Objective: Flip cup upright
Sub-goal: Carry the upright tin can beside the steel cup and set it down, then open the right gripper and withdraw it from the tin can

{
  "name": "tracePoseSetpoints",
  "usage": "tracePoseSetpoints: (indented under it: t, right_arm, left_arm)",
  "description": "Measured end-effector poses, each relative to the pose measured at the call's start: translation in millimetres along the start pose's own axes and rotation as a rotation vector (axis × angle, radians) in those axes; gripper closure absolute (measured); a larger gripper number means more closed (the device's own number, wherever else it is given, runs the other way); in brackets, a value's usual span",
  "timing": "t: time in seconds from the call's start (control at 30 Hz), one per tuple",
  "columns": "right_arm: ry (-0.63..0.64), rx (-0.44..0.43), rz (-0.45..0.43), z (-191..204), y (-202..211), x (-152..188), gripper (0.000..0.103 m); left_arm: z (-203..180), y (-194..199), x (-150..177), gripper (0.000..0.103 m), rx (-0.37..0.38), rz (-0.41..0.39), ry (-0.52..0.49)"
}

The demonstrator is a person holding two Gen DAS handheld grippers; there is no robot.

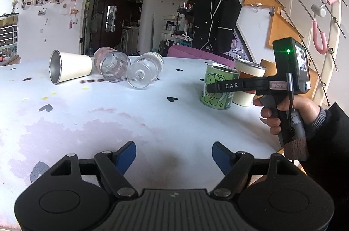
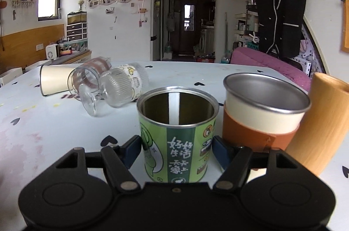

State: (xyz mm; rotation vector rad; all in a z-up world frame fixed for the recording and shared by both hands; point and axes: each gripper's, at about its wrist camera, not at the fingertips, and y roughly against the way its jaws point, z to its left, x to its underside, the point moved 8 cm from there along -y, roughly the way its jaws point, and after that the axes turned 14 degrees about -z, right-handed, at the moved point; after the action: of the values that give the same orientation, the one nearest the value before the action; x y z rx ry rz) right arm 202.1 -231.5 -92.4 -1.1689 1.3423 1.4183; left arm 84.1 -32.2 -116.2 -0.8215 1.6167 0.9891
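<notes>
Three cups lie on their sides at the far left of the white table (image 1: 130, 121): a cream metal cup (image 1: 69, 69), a pink checked glass (image 1: 113, 66) and a ribbed stemmed glass (image 1: 146, 71). A green tin cup (image 2: 176, 135) stands upright between the blue pads (image 2: 133, 148) of my right gripper (image 2: 176, 143). Its jaws are spread wide, with one pad close on each side of the cup. An upright cream and orange cup (image 2: 261, 117) stands right beside it. My left gripper (image 1: 174, 150) hangs open over bare table, well short of the fallen cups.
A tan wooden chair back (image 2: 320, 126) rises at the table's right edge, close to the orange cup. A purple cushion (image 1: 196, 53) and a hanging black jacket (image 1: 218, 12) lie beyond the far edge. A hand in a dark sleeve (image 1: 290, 113) holds the right gripper's handle.
</notes>
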Motion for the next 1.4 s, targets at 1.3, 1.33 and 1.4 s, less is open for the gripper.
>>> tracePoseSetpoints:
  t: [1.3,1.33,1.4]
  right_arm:
    - [-0.029,0.04,-0.184,-16,136,-30,0.009]
    - [-0.031,0.044,-0.191,-18,140,-31,0.008]
    - [-0.034,0.049,-0.204,-21,148,-32,0.008]
  left_arm:
    - [-10,6,-70,0.008,-0.141,-0.154,-0.043]
    - [-11,7,-71,0.007,-0.152,-0.16,-0.046]
    - [-12,8,-73,0.005,-0.165,-0.168,-0.044]
